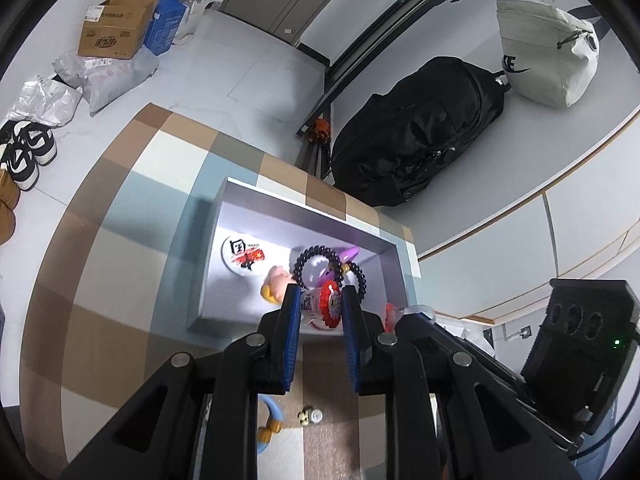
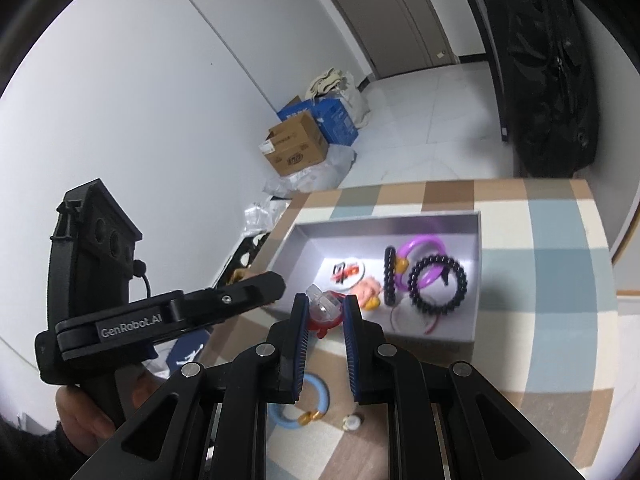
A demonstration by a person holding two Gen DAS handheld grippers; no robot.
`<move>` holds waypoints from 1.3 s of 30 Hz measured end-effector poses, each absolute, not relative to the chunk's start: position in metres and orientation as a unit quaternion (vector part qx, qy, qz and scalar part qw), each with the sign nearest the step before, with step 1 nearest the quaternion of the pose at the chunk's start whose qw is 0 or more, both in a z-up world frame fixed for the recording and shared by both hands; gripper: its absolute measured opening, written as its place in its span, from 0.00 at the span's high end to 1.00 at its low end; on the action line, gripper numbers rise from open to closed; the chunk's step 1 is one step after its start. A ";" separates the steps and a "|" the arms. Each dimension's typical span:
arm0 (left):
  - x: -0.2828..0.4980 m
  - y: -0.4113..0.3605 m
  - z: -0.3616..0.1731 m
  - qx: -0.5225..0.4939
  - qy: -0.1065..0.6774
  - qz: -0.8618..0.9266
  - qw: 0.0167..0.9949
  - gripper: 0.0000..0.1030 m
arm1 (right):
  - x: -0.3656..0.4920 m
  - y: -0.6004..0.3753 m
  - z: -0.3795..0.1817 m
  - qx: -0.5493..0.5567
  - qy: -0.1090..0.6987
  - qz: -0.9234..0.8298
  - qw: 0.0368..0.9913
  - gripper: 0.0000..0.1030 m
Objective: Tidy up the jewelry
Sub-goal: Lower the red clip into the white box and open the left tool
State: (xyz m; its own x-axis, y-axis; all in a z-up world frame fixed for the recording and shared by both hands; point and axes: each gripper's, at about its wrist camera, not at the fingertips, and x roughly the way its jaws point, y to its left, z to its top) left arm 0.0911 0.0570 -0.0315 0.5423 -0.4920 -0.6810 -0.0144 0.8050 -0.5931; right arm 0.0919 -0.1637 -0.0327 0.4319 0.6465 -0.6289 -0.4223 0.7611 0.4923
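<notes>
A black fabric backpack (image 1: 416,136) is seen lying beside a cream canvas bag (image 1: 548,52). On the pale tiled floor (image 1: 256,64), a brown cardboard box (image 1: 114,28) is set against a blue cardboard box (image 1: 164,16), with crumpled plastic bags (image 1: 104,76) in front. Black-and-white sneakers (image 1: 26,152) are placed nearby.

Checked tablecloth (image 2: 540,240) (tan, blue, cream); purple bangle (image 2: 424,246); black bead bracelet (image 2: 438,286).

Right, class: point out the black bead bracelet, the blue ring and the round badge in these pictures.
black bead bracelet (image 2: 438,286): right wrist view, on the beads of its lower left arc.
blue ring (image 2: 316,398): right wrist view, on its blue band, right side.
round badge (image 1: 244,255): left wrist view, on its printed face.
</notes>
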 end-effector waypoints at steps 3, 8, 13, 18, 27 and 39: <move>0.098 0.053 -0.032 -0.264 0.458 -0.134 0.838 0.85 | 0.099 -0.165 -0.031 0.133 0.425 0.316 0.838 0.84; 0.108 0.052 -0.037 -0.260 0.467 -0.124 0.836 0.85 | 0.111 -0.169 -0.035 0.137 0.428 0.305 0.840 0.84; 0.118 0.049 -0.040 -0.259 0.473 -0.118 0.834 0.85 | 0.121 -0.176 -0.040 0.140 0.432 0.290 0.842 0.84; 0.121 0.049 -0.041 -0.254 0.476 -0.115 0.834 0.85 | 0.131 -0.184 -0.044 0.158 0.436 0.280 0.841 0.84; 0.124 0.044 -0.043 -0.243 0.482 -0.112 0.834 0.85 | 0.138 -0.188 -0.051 0.173 0.448 0.265 0.836 0.84; 0.130 0.037 -0.051 -0.232 0.493 -0.116 0.831 0.85 | 0.139 -0.202 -0.051 0.223 0.445 0.266 0.825 0.82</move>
State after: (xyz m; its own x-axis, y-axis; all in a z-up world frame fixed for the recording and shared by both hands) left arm 0.1297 0.0374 -0.0507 0.4877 -0.4219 -0.7643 -0.0348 0.8654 -0.4999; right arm 0.1387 -0.2022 -0.0505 0.4613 0.6383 -0.6163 -0.2412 0.7586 0.6052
